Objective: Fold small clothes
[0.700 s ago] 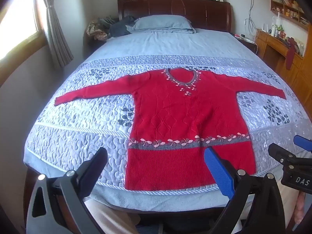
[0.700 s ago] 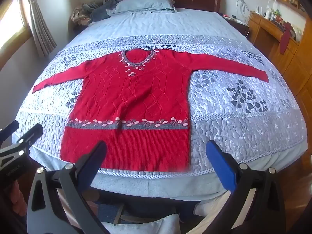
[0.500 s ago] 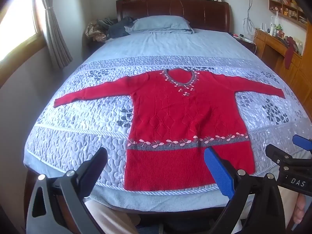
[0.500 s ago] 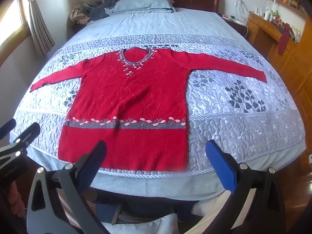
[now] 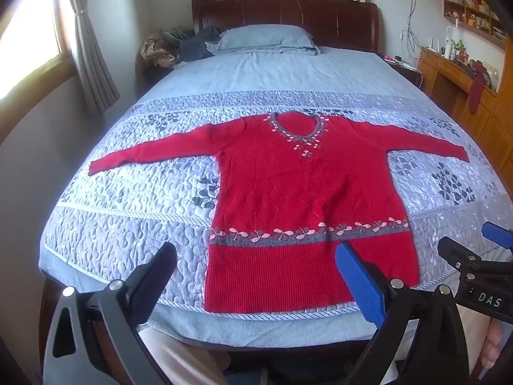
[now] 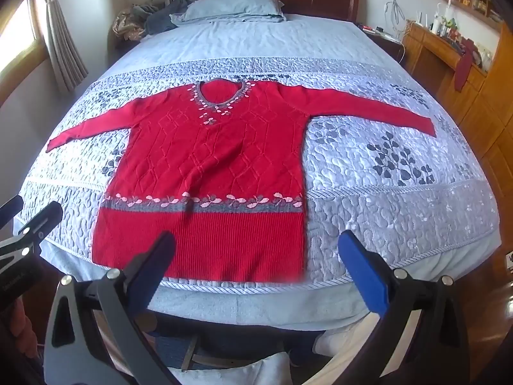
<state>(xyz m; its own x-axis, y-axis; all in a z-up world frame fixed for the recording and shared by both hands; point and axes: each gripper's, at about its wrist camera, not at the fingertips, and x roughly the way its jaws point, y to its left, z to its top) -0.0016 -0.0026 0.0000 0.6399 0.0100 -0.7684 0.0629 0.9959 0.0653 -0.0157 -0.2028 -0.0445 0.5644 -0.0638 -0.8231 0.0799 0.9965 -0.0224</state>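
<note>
Left gripper at frame bottom, fingers spread, holding nothing. Right gripper likewise spread, empty; "DAS" readable on its body at lower right of left view. Red sweater flat on bed, frame centre, hem nearest, neckline toward pillow, sleeves stretched left-right.

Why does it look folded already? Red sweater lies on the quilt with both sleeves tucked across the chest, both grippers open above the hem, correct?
Not quite. The red sweater lies flat on the quilt with both sleeves spread straight out to the sides, not tucked across the chest; the right wrist view shows it. Left gripper and right gripper are open above the hem.
</note>
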